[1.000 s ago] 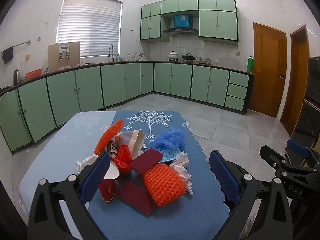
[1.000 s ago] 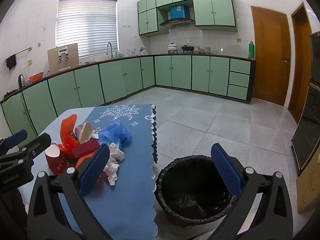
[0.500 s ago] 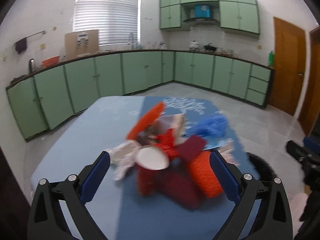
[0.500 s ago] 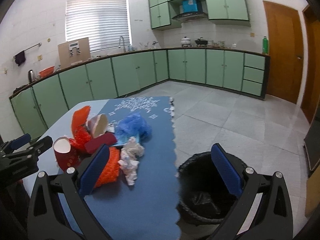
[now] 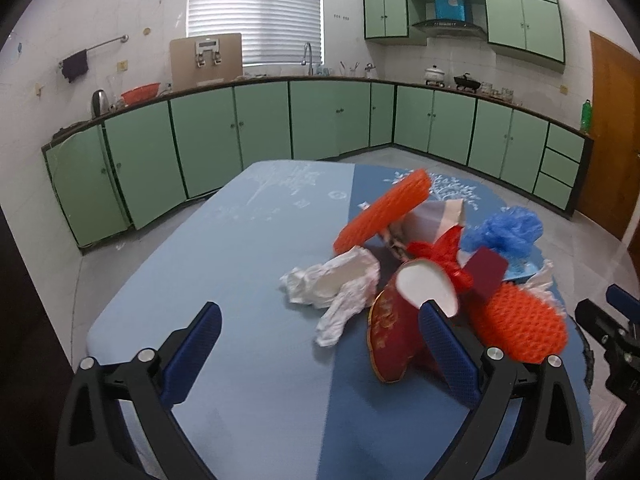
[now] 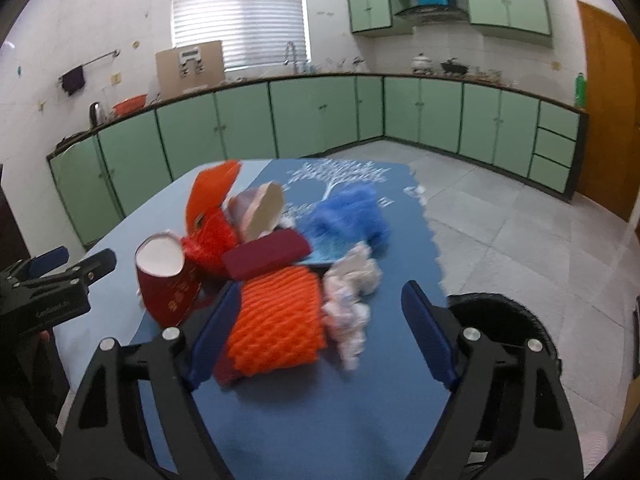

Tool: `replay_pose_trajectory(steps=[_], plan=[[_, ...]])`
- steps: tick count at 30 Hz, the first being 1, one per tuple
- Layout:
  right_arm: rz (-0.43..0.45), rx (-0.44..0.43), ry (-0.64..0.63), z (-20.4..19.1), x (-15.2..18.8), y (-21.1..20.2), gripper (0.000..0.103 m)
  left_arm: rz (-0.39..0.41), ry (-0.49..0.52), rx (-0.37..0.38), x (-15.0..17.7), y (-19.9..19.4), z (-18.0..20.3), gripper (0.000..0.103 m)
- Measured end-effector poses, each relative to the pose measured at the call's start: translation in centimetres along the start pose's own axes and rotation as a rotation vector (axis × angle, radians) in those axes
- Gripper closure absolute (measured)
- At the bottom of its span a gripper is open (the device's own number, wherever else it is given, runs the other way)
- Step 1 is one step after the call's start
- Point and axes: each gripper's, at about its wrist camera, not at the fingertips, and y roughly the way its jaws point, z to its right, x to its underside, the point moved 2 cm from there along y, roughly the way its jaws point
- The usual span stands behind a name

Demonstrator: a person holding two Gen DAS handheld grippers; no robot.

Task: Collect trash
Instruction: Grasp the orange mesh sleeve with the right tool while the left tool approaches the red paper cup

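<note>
Presently, item: trash heap on the blue table (image 5: 240, 264), catalogued as found; both grippers have dropped lower and drawn in toward the heap compared with a second ago, when they stood further back and the bin filled much of the right view.

Left gripper (image 5: 318, 350): jaws wide apart, nothing held; the white crumpled tissue (image 5: 336, 280) lies just ahead of the gap, the red paper cup (image 5: 394, 332) on its side touching or just beside the right-hand finger; contact cannot be told.

Right gripper (image 6: 320, 334): jaws closing from full spread, not yet pressing on anything; the orange foam net (image 6: 280, 324) and a white crumpled wad (image 6: 350, 292) sit between the fingers, the net against the left-hand one.

Remaining lots, piled behind: maroon flat piece (image 6: 266, 258); second orange net (image 5: 384, 210) propped atop; pale paper cup (image 6: 260, 210); red plastic bag (image 6: 214, 236); blue plastic bag (image 6: 348, 216).

Receptacle: black-lined bin (image 6: 504, 320) on the floor beside the table's right edge, partly hidden by the right finger.

Assessment: nothing collected as yet; the approach looks finished, a first grab likely next, the right side nearer to it; soft foam may squash or slip.
</note>
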Motion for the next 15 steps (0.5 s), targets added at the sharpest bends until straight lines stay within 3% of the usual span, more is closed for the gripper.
replay_pose_trajectory(steps=[6, 15], plan=[[-0.054, -0.032, -0.024, -1.6, 0.9, 2.0, 0.031, -0.022, 0.006, 0.01, 0.5, 0.7, -0.3, 0.007], [-0.117, -0.061, -0.052, -2.2, 2.2, 3.2, 0.052, -0.031, 0.007, 0.025, 0.5, 0.8, 0.0, 0.007]])
